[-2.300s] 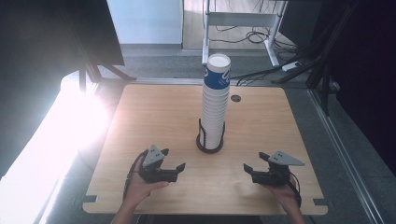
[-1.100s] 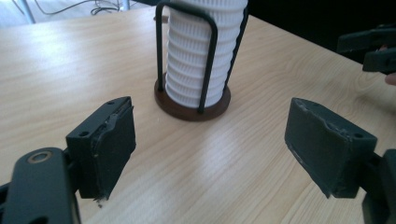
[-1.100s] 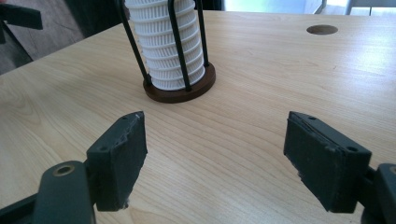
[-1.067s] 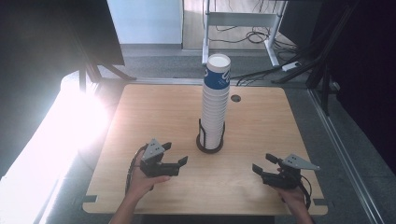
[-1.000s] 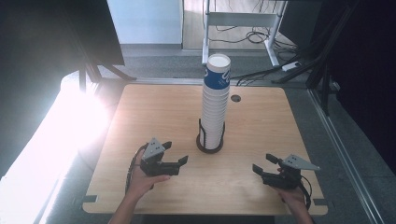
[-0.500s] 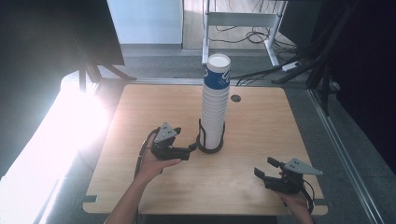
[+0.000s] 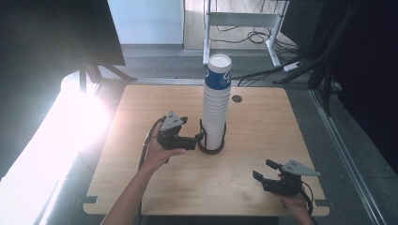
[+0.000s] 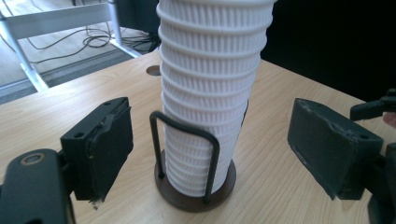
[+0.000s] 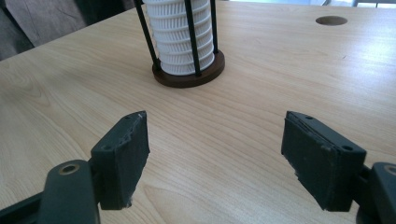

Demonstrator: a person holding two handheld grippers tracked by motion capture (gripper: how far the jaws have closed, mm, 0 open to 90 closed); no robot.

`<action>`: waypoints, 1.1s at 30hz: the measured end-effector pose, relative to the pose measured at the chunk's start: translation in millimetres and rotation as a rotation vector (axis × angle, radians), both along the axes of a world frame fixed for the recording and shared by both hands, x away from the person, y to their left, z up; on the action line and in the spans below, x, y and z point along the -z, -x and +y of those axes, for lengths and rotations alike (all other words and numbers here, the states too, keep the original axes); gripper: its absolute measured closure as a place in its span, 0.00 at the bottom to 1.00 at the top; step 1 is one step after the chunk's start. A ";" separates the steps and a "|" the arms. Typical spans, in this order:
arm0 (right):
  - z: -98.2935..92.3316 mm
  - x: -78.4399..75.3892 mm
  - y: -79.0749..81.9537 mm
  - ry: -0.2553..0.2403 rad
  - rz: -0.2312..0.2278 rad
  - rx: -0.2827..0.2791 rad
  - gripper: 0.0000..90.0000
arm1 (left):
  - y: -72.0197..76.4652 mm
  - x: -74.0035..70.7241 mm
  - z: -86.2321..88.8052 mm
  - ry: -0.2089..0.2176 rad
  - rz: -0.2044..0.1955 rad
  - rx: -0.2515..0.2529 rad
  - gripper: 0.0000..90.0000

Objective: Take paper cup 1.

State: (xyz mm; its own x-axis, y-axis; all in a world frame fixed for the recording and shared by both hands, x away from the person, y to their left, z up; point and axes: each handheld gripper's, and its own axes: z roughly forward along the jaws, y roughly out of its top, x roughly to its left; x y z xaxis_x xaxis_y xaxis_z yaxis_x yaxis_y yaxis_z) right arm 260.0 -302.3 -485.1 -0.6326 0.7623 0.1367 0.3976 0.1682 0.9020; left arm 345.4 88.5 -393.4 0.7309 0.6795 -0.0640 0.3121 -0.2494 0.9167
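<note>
Two gaping tongs: left tongs (image 7: 201, 138) beside cup stack (image 7: 217, 101), right tongs (image 7: 262, 170) low.

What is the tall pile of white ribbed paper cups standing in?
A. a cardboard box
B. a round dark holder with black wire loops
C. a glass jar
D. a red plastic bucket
B: the tall stack of white ribbed paper cups stands on a round dark wooden base with black wire loops rising around it, on the light wooden table.
</note>
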 end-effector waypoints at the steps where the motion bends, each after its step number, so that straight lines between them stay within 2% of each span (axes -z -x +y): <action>1: 0.5 1.0 0.4 0.002 0.010 -0.003 0.26 | -3.8 -1.5 -2.8 0.006 -0.006 0.005 0.16; 8: 2.9 4.2 -0.3 0.019 0.018 -0.010 0.26 | -16.9 -4.1 -11.6 0.020 -0.002 0.040 0.12; 14: 6.9 7.6 -0.6 0.045 0.030 -0.021 0.26 | -32.6 -5.4 -21.6 0.011 0.007 0.077 0.10; 19: 6.3 7.8 0.1 0.032 0.021 -0.047 0.26 | -42.7 -5.3 -28.2 0.037 0.018 0.116 0.08; 20: 6.6 7.4 0.6 0.042 0.015 -0.051 0.26 | -46.2 -4.5 -31.6 0.031 0.018 0.123 0.08; 26: 5.9 8.5 0.5 0.046 0.019 -0.050 0.26 | -57.4 -1.7 -42.0 0.017 0.023 0.119 0.07; 29: 5.4 9.5 0.4 0.051 0.021 -0.053 0.26 | -64.6 -0.1 -44.9 0.029 0.023 0.116 0.08; 31: 5.4 9.6 0.4 0.056 0.021 -0.053 0.26 | -70.4 2.0 -47.0 0.042 0.036 0.132 0.07; 33: 5.1 10.1 0.0 0.062 0.018 -0.053 0.26 | -74.1 3.1 -48.2 0.051 0.032 0.145 0.07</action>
